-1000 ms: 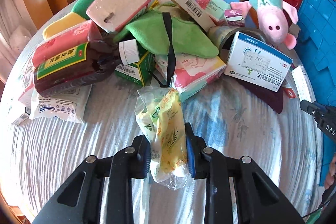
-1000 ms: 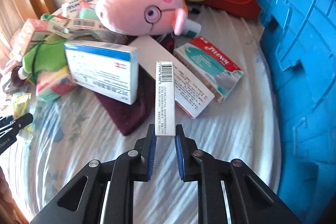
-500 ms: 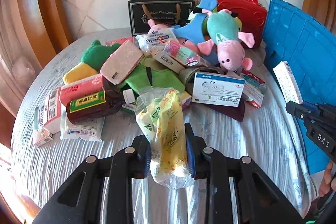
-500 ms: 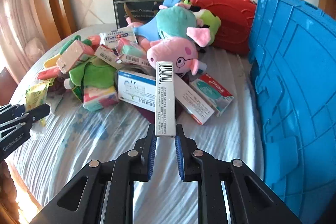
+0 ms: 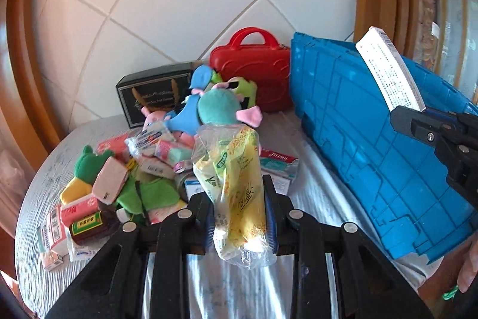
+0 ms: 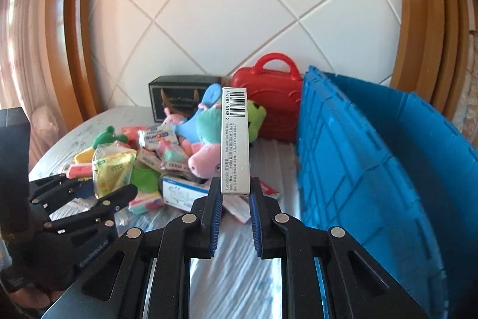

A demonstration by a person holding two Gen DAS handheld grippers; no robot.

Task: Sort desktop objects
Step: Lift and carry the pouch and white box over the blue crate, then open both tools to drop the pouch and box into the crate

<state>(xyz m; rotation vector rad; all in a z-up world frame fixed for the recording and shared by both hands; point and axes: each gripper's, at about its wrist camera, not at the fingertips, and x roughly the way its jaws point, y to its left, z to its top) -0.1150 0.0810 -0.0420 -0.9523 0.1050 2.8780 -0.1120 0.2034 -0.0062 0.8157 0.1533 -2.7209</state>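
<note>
The left tongs (image 5: 239, 217) were closed on a yellow snack bag (image 5: 236, 187), held clear above the worktop (image 5: 316, 193). The right tongs (image 6: 234, 205) gripped a narrow white box (image 6: 235, 139) by its lower end, upright. The blue crate (image 6: 373, 169) stood at 3 o'clock; its interior was not visible, so what had been sorted could not be told. Judged from this, most work remained: at 11 o'clock lay the heap of boxes (image 5: 143, 175), with stuffed toys (image 5: 218, 109) behind. Farther back stood a red case (image 5: 254, 71).
</note>
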